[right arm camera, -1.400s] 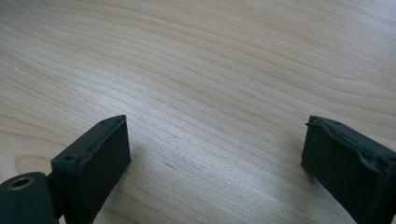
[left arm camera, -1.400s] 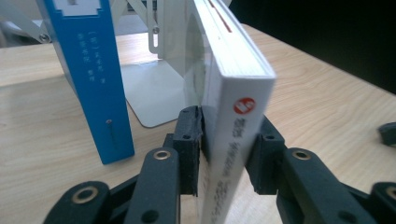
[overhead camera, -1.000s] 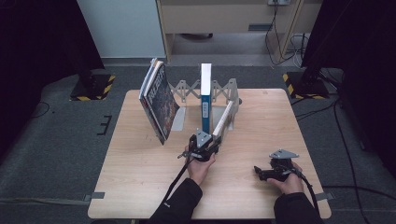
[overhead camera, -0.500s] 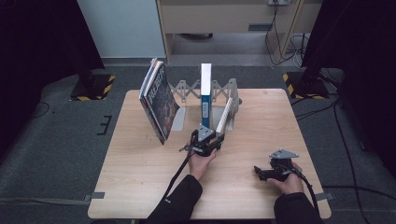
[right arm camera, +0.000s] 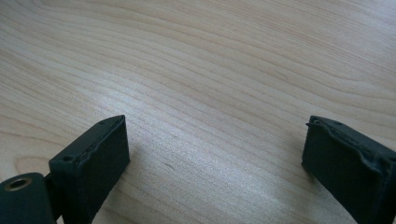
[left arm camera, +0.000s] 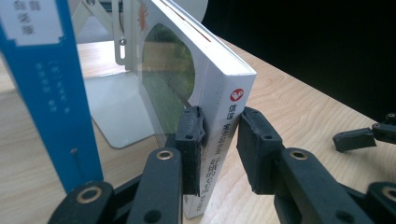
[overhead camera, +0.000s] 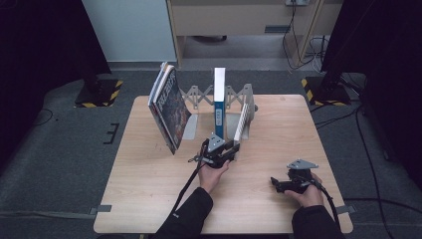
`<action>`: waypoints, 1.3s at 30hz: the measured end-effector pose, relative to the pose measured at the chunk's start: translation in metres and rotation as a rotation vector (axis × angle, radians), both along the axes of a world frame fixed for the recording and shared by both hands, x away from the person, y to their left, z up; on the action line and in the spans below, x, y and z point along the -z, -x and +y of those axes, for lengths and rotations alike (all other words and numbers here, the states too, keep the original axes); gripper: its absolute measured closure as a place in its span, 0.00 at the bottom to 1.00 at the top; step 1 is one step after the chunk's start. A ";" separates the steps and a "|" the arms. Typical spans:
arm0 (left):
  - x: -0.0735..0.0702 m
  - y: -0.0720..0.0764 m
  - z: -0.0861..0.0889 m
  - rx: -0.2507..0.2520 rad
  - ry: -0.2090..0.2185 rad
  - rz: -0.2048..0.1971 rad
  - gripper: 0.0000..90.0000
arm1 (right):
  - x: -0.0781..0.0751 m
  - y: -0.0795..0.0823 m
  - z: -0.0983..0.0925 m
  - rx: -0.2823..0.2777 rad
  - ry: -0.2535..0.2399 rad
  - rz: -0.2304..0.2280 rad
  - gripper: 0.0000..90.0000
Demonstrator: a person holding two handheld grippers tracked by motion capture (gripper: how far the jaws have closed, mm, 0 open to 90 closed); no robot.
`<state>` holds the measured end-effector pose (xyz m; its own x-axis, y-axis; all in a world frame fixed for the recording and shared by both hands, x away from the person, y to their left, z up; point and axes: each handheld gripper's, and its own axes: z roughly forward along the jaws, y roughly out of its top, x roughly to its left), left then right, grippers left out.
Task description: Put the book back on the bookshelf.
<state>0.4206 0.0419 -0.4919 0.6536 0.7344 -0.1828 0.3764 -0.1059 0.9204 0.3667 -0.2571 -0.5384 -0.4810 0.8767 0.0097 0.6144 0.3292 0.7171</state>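
In the high view, a dark-covered book (overhead camera: 170,110) leans at the left end of a grey expanding book rack (overhead camera: 199,95), left of centre in the frame. Next comes a tall blue-and-white book (overhead camera: 219,97) standing upright at the middle of the rack. Just right of it, a white paperback (overhead camera: 242,122) tilts against the rack's right end plate, its lower edge on the wooden counter (overhead camera: 139,189).

The left gripper (overhead camera: 228,149), at the frame's centre, reaches the paperback's near edge. In the left gripper view its jaws stand narrow on either side of the paperback's spine (left arm camera: 226,135); the left pad presses the cover, the right pad touches the spine's edge. They have just been closing a little on the book.

At lower right, the right gripper (overhead camera: 274,183) rests on bare counter, well apart from the books. In the right gripper view its jaws stand wide over plain wood (right arm camera: 210,93).
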 end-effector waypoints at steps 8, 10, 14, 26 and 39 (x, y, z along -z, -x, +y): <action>-0.002 -0.016 -0.007 -0.001 -0.004 0.023 0.77 | 0.000 0.000 0.000 0.000 0.000 0.000 0.08; -0.001 -0.018 -0.009 -0.003 0.005 0.028 0.76 | 0.000 0.000 0.000 0.000 0.000 0.000 0.08; -0.001 -0.024 -0.013 0.003 0.001 0.032 0.75 | 0.000 0.000 0.000 0.000 0.000 0.000 0.08; -0.006 -0.041 -0.024 0.017 -0.020 0.062 0.71 | 0.000 0.000 0.000 -0.001 0.000 0.000 0.08; -0.011 -0.057 -0.035 0.011 -0.049 0.094 0.70 | 0.000 0.000 0.000 -0.001 0.000 0.000 0.08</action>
<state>0.4776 0.0065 -0.4804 0.6431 0.7370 -0.2080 0.4596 -0.1542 0.8746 0.3667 -0.2572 -0.5384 -0.4816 0.8764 0.0095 0.6142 0.3297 0.7170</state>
